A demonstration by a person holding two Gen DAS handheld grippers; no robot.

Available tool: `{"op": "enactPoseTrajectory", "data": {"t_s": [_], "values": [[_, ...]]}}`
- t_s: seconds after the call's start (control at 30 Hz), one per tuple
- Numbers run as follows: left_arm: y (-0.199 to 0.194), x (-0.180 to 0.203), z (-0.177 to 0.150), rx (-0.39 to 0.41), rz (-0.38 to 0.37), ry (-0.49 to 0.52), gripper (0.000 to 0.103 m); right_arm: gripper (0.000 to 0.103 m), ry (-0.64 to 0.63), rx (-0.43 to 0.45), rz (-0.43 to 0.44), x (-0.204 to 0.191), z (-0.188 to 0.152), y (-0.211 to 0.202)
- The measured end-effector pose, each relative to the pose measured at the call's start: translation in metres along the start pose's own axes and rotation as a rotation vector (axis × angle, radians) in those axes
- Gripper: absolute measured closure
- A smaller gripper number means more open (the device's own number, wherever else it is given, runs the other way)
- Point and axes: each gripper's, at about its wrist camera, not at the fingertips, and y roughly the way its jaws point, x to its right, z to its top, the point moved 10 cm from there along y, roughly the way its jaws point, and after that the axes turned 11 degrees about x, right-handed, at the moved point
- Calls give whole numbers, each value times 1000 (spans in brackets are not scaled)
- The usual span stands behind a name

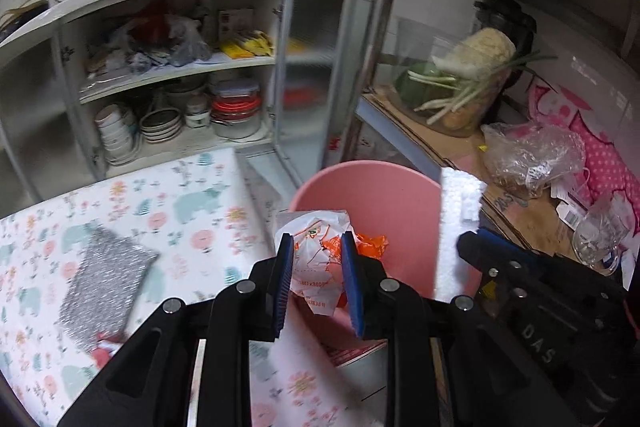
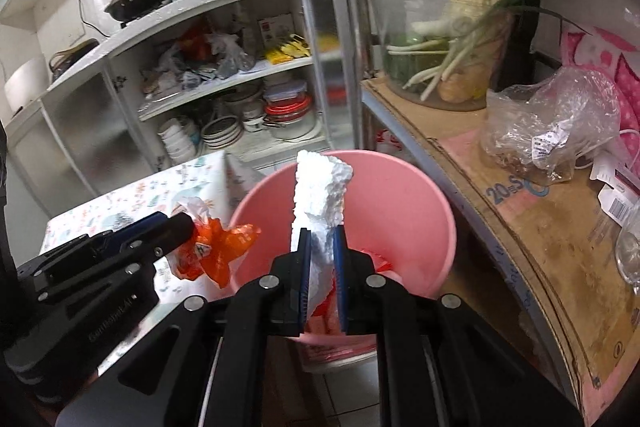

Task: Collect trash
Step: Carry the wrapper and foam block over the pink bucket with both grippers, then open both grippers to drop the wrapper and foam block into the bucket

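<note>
A white open-fronted kitchen cabinet (image 1: 180, 67) stands at the far side, its shelves packed with stacked bowls, lidded containers and bags, and two black woks sit on its top. Nearer, a table under a white cloth printed with pale animals and flowers (image 1: 132, 211) runs along the left; a square silver glitter-finish pad (image 1: 102, 283) lies near its left edge. On the right, a shelf lined with brown flattened cardboard (image 2: 532, 227) carries a clear glass bowl of spring onions and other vegetables (image 2: 444, 67) at its far end and a crumpled clear plastic bag (image 2: 548, 123) midway along. Between the table edge and that shelf stands a round pink plastic bucket (image 2: 400, 195), mouth open, with some red and white material visible inside near the bottom. The right gripper (image 2: 320, 239) is clamped tight on a jagged white block of foam (image 2: 320, 187), which stands upright between its blue pads, over the bucket's near rim. The left gripper (image 1: 316, 247) is closed partway on a crumpled white and orange plastic wrapper (image 1: 320, 255), pads pressing its sides; the wrapper hangs at the bucket's left rim, beside the table edge. The two grippers sit close side by side, not touching.
</note>
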Motion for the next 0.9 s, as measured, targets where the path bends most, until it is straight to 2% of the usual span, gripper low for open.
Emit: {"op": "enactPoseTrajectory", "data": {"t_s": [0.47,0.67,0.8,0.9], "values": [[41,7,-21,-62,-16,28,78,91,-16,-28,-51,8,-9,26],[47,5,-19,-63,-30,20,72,89,-25,-44,-67,10,-9,32],[44,3,-17,-56,-36,19,64,82,-30,-48,-67,9,-8,33],[40,4,-14,-49,-37,24,63,81,-25,-45,-64,9,-7,32]]}}
